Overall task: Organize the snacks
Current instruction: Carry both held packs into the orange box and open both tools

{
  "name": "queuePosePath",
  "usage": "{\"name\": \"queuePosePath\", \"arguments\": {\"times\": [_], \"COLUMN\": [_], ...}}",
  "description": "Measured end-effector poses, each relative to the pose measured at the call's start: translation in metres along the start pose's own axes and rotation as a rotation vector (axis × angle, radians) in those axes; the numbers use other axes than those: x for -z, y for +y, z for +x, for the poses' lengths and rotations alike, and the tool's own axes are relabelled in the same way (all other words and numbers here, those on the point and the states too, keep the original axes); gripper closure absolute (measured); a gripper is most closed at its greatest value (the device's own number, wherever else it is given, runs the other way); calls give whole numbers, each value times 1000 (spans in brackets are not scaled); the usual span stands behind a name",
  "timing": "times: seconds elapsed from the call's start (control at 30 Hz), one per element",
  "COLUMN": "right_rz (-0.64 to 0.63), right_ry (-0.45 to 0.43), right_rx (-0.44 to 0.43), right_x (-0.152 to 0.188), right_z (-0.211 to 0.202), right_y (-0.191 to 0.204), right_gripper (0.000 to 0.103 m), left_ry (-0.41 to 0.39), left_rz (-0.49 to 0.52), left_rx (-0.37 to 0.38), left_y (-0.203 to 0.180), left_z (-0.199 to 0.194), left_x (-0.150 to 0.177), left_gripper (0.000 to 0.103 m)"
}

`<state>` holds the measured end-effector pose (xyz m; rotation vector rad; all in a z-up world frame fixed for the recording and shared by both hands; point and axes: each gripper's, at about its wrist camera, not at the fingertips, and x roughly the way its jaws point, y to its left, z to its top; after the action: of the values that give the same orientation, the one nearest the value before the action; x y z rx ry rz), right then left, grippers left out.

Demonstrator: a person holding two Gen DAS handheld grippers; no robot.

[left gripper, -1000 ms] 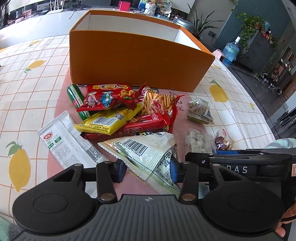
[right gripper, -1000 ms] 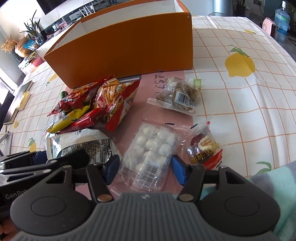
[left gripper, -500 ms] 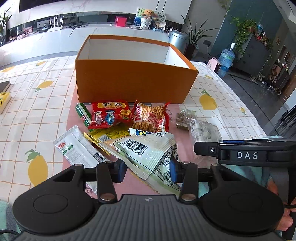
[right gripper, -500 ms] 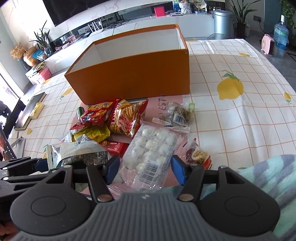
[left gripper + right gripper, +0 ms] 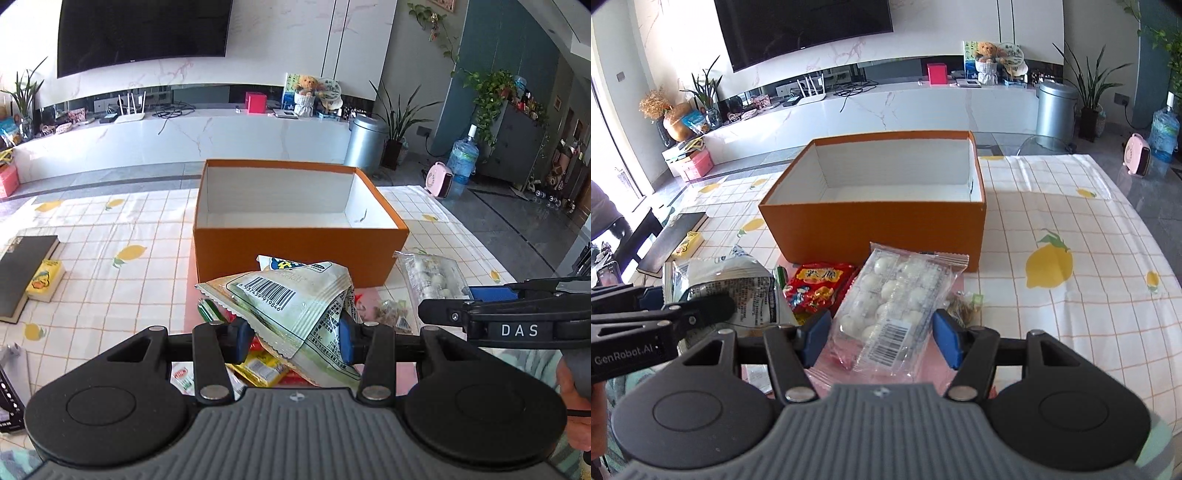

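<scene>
Indoors, over lemon-print tablecloth [image 5: 1071, 221], left claw [image 5: 291, 338] grips green packet [image 5: 288, 306], right claw [image 5: 882, 338] clamps clear pack [image 5: 897, 299].

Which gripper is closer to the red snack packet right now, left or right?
Left, though only narrowly. The left gripper sits just beside the red snack packet; the right gripper hangs back, holding the clear pack.

Black gripper [image 5: 291, 341], blue pads [image 5: 242, 338], grey ribbed body, silver screws.

Box [image 5: 875, 225] sits mid-counter [image 5: 1071, 314], toward the far edge. Nearer the front edge, a snack pile [image 5: 818, 286] lies before it. A book [image 5: 26, 273] lies by the left edge, a small pack [image 5: 46, 278] on it.
</scene>
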<state>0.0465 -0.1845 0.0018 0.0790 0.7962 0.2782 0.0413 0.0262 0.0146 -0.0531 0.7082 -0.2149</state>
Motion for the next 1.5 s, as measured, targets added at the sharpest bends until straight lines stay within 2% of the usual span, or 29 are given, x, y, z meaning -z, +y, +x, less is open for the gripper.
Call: {"name": "queuePosePath", "arguments": {"times": [0.37, 0.53, 0.83, 1.0, 1.13, 1.3, 1.37, 1.5], "right_rz": [-105, -143, -187, -196, -174, -195, -184, -189], "right_ry": [-41, -54, -37, 65, 136, 220, 273, 361], "right_rx": [-13, -8, -4, -5, -14, 2, -21, -34], "right_x": [-65, -95, -142, -162, -165, -163, -161, -158], "right_z": [22, 47, 118, 171, 205, 243, 255, 280], "right_y": [19, 23, 22, 17, 15, 18, 16, 12], "right_gripper": [44, 44, 44, 44, 45, 45, 45, 45], "left_ry": [-57, -53, 12, 83, 142, 199, 194, 238], "left_rz": [19, 36, 97, 126, 183, 203, 249, 318], "left_rx": [-64, -115, -130, -153, -174, -189, -199, -207], "left_y": [18, 24, 35, 41, 39, 42, 39, 32], "left_z": [23, 45, 94, 125, 148, 168, 170, 178], "left_x": [-51, -67, -90, -96, -96, -94, -94, -98], "left_gripper": [53, 53, 53, 53, 53, 53, 53, 52]}}
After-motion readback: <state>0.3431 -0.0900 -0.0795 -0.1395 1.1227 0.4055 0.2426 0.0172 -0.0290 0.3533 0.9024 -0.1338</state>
